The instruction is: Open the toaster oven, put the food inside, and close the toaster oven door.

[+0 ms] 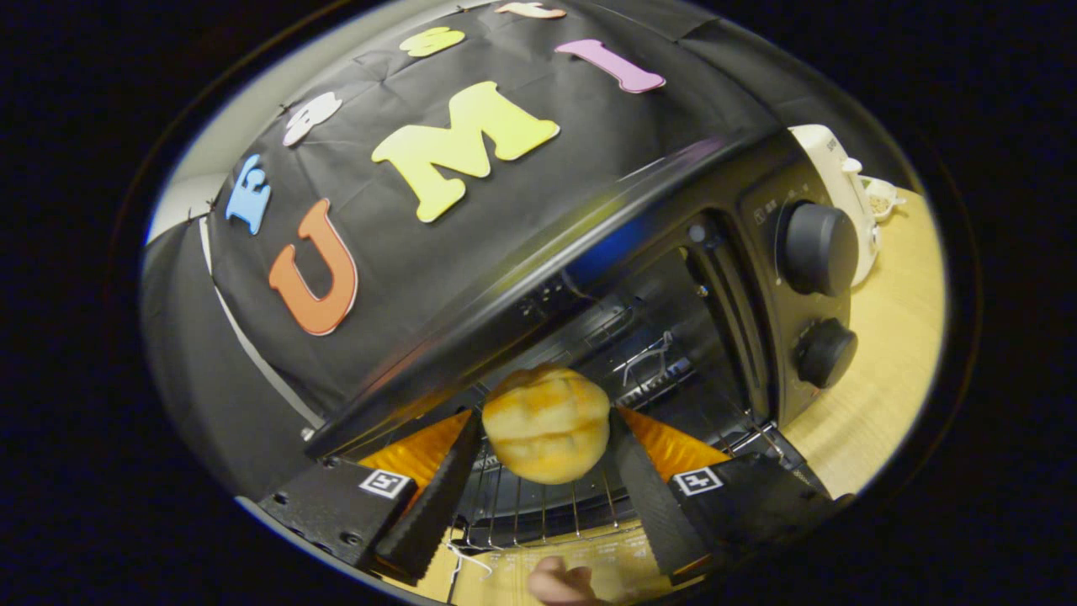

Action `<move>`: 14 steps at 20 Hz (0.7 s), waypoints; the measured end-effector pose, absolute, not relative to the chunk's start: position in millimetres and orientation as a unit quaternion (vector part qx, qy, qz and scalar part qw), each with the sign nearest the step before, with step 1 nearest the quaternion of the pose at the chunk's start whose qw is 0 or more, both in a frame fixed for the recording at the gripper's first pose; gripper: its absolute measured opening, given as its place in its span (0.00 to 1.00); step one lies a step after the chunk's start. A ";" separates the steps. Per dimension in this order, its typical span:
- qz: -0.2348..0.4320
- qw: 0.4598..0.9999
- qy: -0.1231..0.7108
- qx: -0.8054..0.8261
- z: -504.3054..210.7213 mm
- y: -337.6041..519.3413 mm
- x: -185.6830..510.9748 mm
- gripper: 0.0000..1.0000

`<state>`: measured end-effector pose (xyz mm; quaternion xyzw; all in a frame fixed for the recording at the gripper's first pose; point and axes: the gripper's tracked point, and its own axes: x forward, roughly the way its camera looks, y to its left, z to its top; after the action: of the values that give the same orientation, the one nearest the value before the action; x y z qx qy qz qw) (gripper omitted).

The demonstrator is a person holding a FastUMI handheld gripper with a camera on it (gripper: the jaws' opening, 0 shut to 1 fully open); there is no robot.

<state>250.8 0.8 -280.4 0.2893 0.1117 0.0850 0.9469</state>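
between the two fingers of the gripper (pixel 547 438), a golden bread roll (pixel 547 434) is held, one finger pressing its left flank and the other its right flank, so that the gripper is closed on the roll at a moderate spread. the roll is round, with a creased, glossy crust, and hangs in front of the mouth of the toaster oven (pixel 589 252), above the front part of the wire rack (pixel 538 509).

the toaster oven is black and appears tilted in the gripper view. its cavity is open: the wire rack runs back into the dark interior, and further metal rods are visible deeper inside, beyond the roll. the oven door (pixel 606 551) lies folded down beneath the fingers, its pale glass surface showing between and below them. on the control panel at the right of the cavity sit two round black knobs, a larger upper knob (pixel 818 248) and a smaller lower knob (pixel 826 353).

just below the fingers, at the near edge of the lowered door, part of a hand (pixel 559 582) is visible; whether it touches the door cannot be told.

the oven stands on a light wooden table (pixel 883 379). beyond the control panel, on the table, stands a white appliance (pixel 837 181) whose kind cannot be told, with a small white cup-like object (pixel 881 199) just beside it.
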 end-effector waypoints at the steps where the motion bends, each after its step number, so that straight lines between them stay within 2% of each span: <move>1: 0.086 0.947 0.117 0.288 -280.8 3.0 246.2 1.00; 9: 0.064 0.959 0.122 0.248 -270.4 -11.6 184.1 1.00; 14: 0.034 0.964 0.196 0.174 -277.4 -15.5 146.0 1.00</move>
<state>146.0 -15.5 -277.4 0.1745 0.1957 0.0345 0.9644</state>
